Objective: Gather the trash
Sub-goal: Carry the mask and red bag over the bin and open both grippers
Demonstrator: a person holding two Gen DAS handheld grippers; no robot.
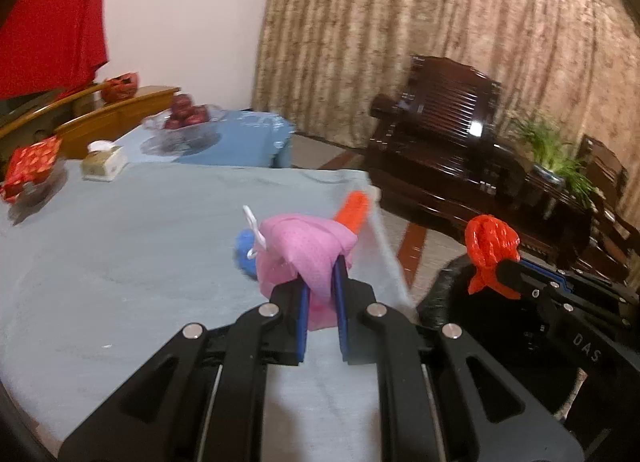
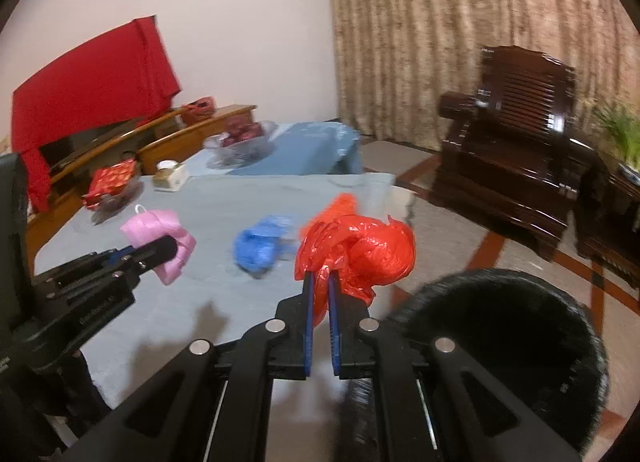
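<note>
My left gripper (image 1: 322, 294) is clamped on the pink bag (image 1: 308, 250), my right gripper (image 2: 320, 294) on the red bag (image 2: 356, 250), both lifted above the table (image 2: 192, 294). I'd carry each over the black bin (image 2: 496, 326) before letting go, then fetch the blue bag (image 2: 260, 246) lying on the table.

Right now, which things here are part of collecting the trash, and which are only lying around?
For the job:
- pink bag, held in the left claw
- red bag, held in the right claw
- blue bag on the table
- black bin

Lying about:
- fruit bowl
- tissue box
- red packet
- armchair
</note>
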